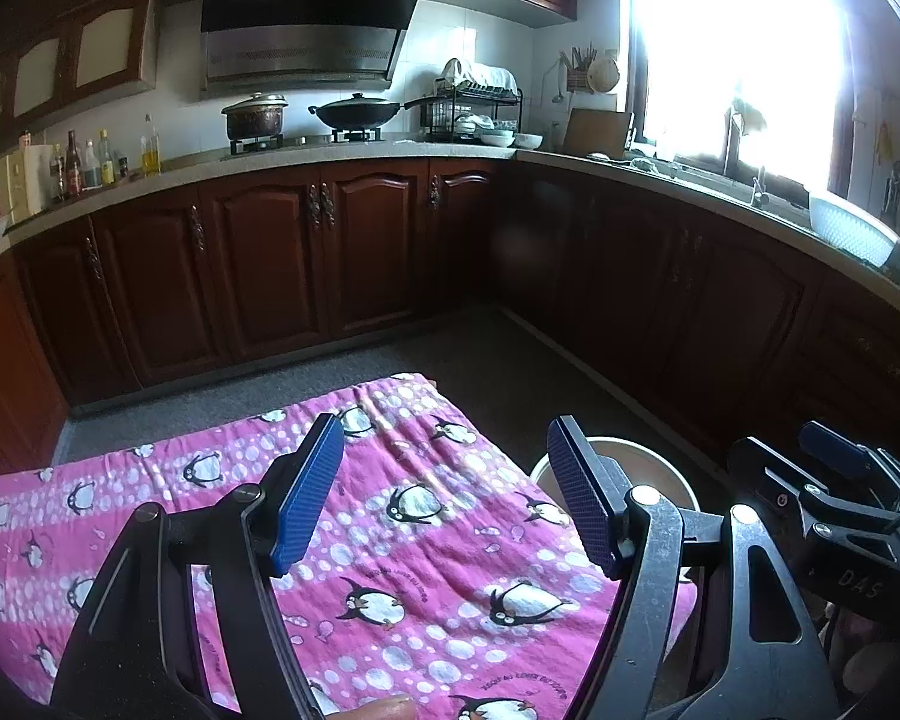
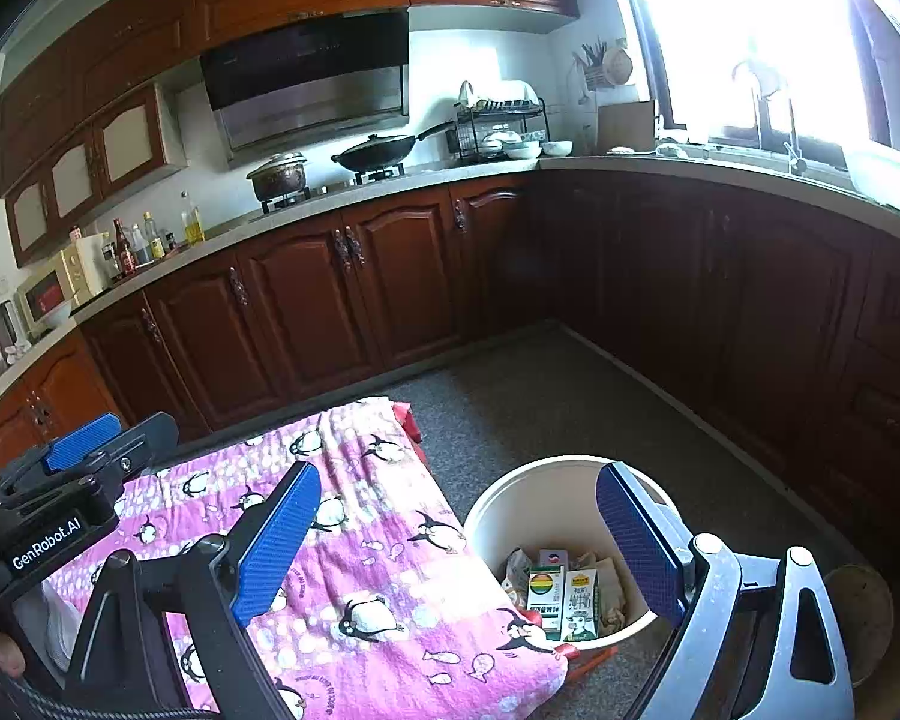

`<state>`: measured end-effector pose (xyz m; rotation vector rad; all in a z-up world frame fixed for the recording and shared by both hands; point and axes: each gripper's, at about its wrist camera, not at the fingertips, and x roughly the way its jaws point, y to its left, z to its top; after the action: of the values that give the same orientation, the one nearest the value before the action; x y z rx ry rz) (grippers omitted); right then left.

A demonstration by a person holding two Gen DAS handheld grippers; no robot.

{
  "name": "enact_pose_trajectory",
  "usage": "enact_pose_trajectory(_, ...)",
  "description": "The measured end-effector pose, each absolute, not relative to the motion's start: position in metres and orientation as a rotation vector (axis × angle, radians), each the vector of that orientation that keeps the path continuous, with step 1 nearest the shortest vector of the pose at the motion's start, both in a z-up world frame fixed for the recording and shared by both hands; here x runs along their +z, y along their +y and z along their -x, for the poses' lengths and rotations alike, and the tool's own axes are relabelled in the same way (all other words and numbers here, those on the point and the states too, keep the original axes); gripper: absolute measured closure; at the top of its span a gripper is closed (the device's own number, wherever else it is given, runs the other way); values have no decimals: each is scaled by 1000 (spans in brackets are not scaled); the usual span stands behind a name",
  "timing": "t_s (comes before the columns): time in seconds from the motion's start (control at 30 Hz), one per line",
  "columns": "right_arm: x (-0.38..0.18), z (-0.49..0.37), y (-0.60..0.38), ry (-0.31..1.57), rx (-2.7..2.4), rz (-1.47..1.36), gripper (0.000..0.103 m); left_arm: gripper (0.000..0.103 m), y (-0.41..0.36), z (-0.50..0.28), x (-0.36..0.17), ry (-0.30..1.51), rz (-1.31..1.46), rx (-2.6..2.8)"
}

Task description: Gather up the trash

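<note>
Kitchen floor bin (image 2: 570, 516), contents half-hidden

White bin (image 2: 492, 516) holds cartons (image 2: 564, 600), perhaps wrappers.

"GenRobot.AI" stands on the left claw (image 2: 69, 456); "DAS" on the right claw (image 1: 834, 462).

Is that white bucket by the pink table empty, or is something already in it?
Not empty. The right wrist view shows the white bucket holding drink cartons and crumpled wrappers at the bottom, well below its rim.
</note>
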<state>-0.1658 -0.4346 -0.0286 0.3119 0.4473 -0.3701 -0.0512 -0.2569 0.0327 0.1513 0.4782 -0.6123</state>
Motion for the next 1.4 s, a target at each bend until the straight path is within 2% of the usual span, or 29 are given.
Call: enact_pose_trajectory(1.4,-29,165,-434,456,-368,-302,11,33,-256,52,26,467,-160,-624)
